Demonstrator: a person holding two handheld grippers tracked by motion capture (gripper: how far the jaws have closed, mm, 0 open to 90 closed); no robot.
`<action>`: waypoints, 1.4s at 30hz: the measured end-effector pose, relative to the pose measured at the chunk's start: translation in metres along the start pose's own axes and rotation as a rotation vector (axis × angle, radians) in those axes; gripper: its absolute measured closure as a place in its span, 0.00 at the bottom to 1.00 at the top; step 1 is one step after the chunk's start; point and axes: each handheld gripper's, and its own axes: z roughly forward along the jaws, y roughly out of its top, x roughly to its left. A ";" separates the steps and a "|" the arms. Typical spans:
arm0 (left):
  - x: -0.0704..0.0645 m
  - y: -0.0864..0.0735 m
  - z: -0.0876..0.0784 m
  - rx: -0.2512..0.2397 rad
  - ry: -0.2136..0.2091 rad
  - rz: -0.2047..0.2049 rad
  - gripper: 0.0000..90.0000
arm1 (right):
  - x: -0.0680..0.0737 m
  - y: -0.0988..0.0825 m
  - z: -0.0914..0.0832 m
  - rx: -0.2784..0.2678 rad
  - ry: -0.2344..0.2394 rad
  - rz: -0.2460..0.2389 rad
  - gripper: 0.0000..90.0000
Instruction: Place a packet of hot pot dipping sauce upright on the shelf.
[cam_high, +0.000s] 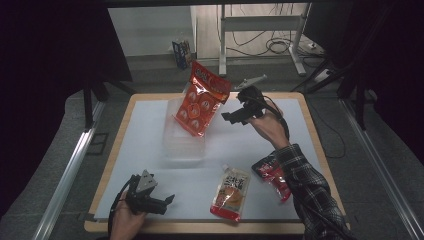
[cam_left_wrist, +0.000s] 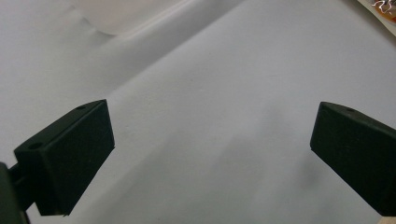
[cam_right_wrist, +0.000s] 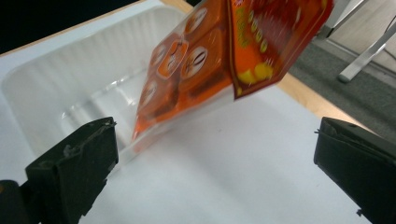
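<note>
At the left, near the front edge of the table (cam_high: 115, 150), a hand (cam_high: 125, 220) comes up from the bottom and holds the left gripper (cam_high: 167, 201) low over the white sheet. It points to the right. In the left gripper view its 2 black jaws stand wide apart, with nothing between them but white sheet.

In the middle sits a clear plastic tray (cam_high: 172, 142). An orange snack bag (cam_high: 201, 98) is over it, tilted, with its bottom end at the tray's right rim and its top end up in the air. In the right gripper view the bag (cam_right_wrist: 201, 60) hangs just ahead of the jaws, and neither jaw touches it.

Nearer the front lies a pale orange pouch (cam_high: 231, 192), flat on the sheet. Just right of it is a small red packet (cam_high: 272, 175), partly under a checked sleeve (cam_high: 305, 185).

At the right, the other hand (cam_high: 270, 127) is raised above the table, wrist bent. It holds the right gripper (cam_high: 227, 117), which points left at the bag. Its 2 jaws are wide apart and hold nothing.
</note>
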 end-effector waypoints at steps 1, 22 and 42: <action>0.000 0.000 0.000 0.000 0.000 0.000 0.00 | 0.001 -0.003 -0.001 0.002 0.001 0.000 0.00; -0.003 0.001 0.002 0.018 0.008 0.021 0.00 | 0.025 -0.056 -0.026 -0.034 0.006 0.009 0.00; -0.005 0.001 0.003 0.032 0.015 0.037 0.00 | 0.037 -0.111 -0.048 -0.032 0.004 0.038 0.00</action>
